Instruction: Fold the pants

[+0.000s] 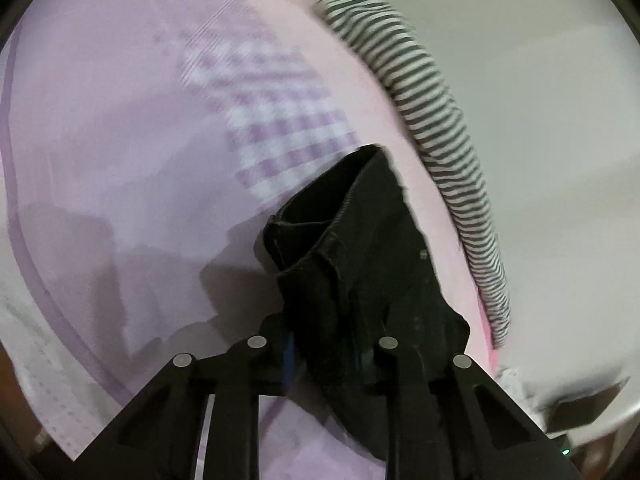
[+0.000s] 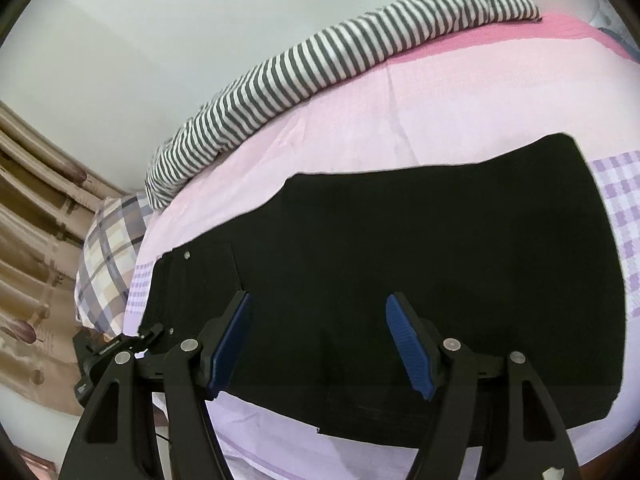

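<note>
The black pants lie flat on the pink bedspread, directly ahead of and beneath the right gripper, with their long axis running crosswise to its fingers: waistband end off to the left of the jaws, leg end off to the right. The right gripper hovers over the near long edge with its jaws spread wide, blue pads bare and gripping nothing, the fabric passing under the gap between them. The left gripper is the one already engaged: its jaws are drawn narrow and pinch a bunched corner of the pants, which rises from between the fingers and drapes forward, lifted off the bed. That view is blurred, so the exact seam held cannot be told. A striped bolster lies well beyond the pants along the far bed edge, clear of either jaw.
</note>
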